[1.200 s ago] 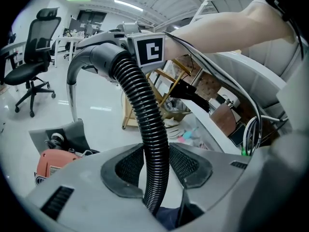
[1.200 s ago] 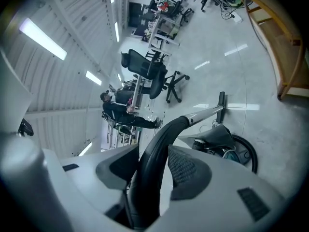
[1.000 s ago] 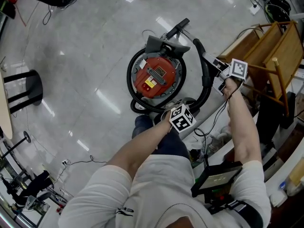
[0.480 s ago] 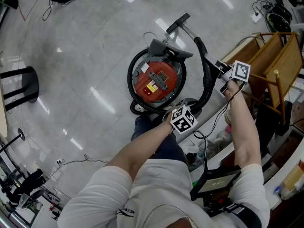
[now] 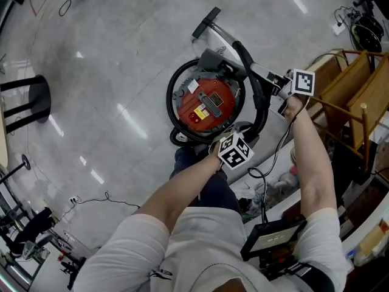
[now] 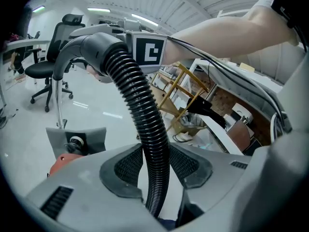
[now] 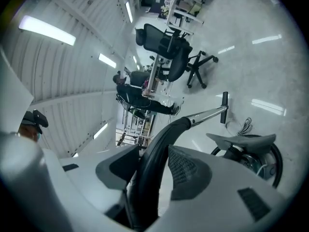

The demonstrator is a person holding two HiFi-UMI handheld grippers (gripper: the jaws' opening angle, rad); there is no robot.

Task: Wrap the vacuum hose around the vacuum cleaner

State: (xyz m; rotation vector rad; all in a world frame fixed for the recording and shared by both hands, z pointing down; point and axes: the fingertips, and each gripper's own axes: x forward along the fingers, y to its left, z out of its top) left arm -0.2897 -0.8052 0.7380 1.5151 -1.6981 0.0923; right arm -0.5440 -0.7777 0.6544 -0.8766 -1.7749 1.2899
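Note:
The vacuum cleaner, round with a red top, stands on the floor before my knees. Its ribbed black hose loops around the body and rises on the right. My left gripper is shut on the hose low at the vacuum's near side; in the left gripper view the hose runs up between the pads of the left gripper. My right gripper is shut on the hose's curved black handle; the handle sits between the pads of the right gripper. The metal wand reaches out beyond the vacuum.
A wooden rack stands close on the right beside a low white ledge. A black stool is at the far left. Thin cables lie on the grey floor. Office chairs and desks stand farther off.
The right gripper has carried the handle a little toward the vacuum, and the wand with its floor head has swung to the left. The left gripper has stayed on the hose.

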